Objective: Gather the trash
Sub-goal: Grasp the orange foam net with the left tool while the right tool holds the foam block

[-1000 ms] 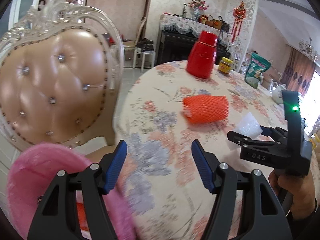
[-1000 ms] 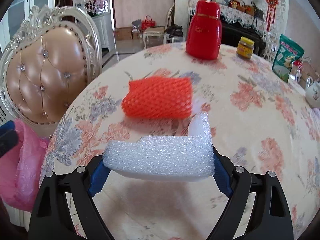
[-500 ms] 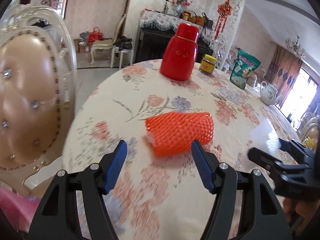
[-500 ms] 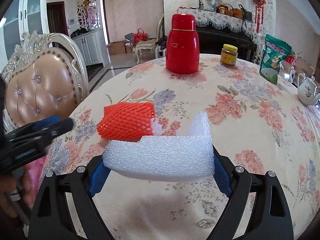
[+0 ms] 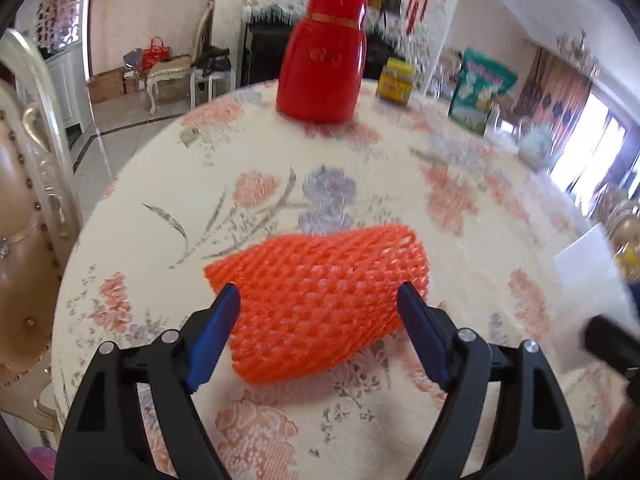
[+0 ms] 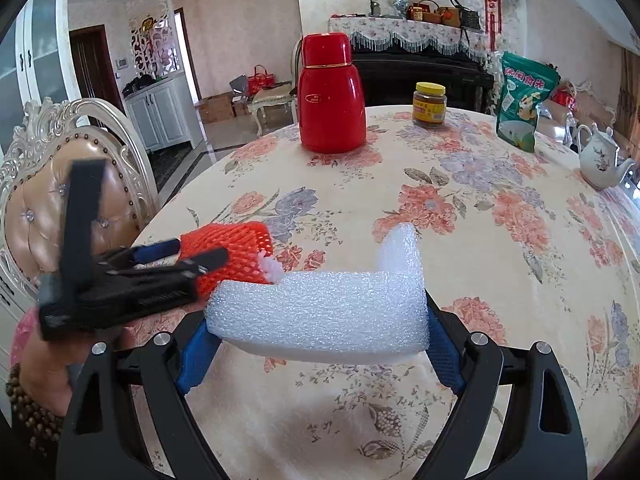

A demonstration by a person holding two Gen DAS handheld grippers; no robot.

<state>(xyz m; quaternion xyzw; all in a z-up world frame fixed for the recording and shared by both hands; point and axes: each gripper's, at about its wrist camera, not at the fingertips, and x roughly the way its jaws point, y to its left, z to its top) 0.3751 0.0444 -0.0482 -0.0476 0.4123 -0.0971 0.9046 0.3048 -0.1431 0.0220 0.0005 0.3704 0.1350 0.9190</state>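
Reaching with the left gripper [image 5: 318,306], jaws opening astride the orange net sleeve [image 5: 320,304] near the table [image 5: 460,208] edge, next squeezing and lifting; right gripper [image 6: 318,322] pinching white foam [image 6: 320,312].

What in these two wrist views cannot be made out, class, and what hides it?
- Left wrist view: the white foam piece is smeared by motion blur and cut by the right edge.
- Right wrist view: the orange foam net is partly hidden behind the left gripper.
- Right wrist view: the jar label is too small to read.
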